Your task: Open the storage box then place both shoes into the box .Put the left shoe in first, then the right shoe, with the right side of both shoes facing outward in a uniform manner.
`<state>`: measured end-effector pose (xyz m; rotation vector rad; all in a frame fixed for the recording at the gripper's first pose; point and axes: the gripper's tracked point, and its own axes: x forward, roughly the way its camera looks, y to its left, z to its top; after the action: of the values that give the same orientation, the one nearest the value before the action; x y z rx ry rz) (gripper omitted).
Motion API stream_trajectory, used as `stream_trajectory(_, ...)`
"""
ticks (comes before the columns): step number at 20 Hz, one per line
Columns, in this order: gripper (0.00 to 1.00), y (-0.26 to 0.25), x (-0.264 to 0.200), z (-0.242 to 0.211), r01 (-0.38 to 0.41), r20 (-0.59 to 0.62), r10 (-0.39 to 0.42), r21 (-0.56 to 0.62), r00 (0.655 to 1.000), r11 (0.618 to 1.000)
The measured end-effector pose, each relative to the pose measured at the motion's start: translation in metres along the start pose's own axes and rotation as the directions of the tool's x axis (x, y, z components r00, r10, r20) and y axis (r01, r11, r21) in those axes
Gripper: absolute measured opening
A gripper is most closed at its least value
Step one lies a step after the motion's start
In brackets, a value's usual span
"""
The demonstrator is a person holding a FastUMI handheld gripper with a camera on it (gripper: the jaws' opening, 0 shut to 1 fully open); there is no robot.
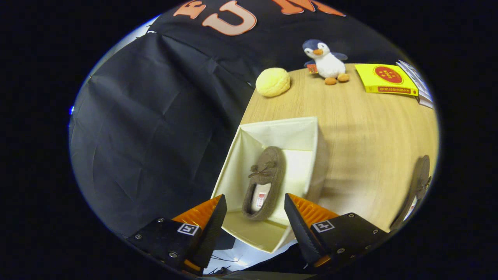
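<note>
Black cloth walls off the booth behind a light wooden counter (362,128), seen from the tool's own camera. Tool (255,217): released, its two fingers spread wide apart and grasping nothing, poised above the near end of the storage box. Storage box (311,128): cream fabric, open at the top, standing at the counter's edge just ahead of the fingers, its near corner lying between them. First shoe (266,175): a brown moccasin-style slipper with a small bow, lying inside the box; its heel end falls between the fingertips and its toe points away from the tool toward the box's far wall. Neither finger touches it. Second shoe (418,182): a matching brown slipper, lying on the bare counter well apart from the box, off to the right of the right finger; only part of it can be made out. Beyond the box, at the far side of the counter: a round yellow bun-shaped item (273,82) ahead and slightly left, a plush penguin (327,62) upright to its right, then a flat yellow book (385,79) with a stack of paler books (422,89) just beside it, farthest right.
</note>
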<state>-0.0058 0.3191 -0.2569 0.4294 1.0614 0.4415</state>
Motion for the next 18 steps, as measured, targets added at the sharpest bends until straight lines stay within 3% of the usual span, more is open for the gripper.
stream_trajectory(4, 0.93, -0.076, -0.054, 0.009, 0.102, 0.124, -0.101, -0.002, 0.987, 0.995)
stream_trajectory(8, 0.96, -0.166, -0.098, -0.002, 0.239, 0.196, -0.243, 0.047, 0.950, 0.970)
stream_trajectory(13, 0.96, -0.269, -0.128, -0.033, 0.416, 0.189, -0.421, 0.069, 0.887, 0.907)
stream_trajectory(18, 0.92, -0.332, -0.135, -0.071, 0.502, 0.122, -0.504, 0.050, 0.855, 0.863)
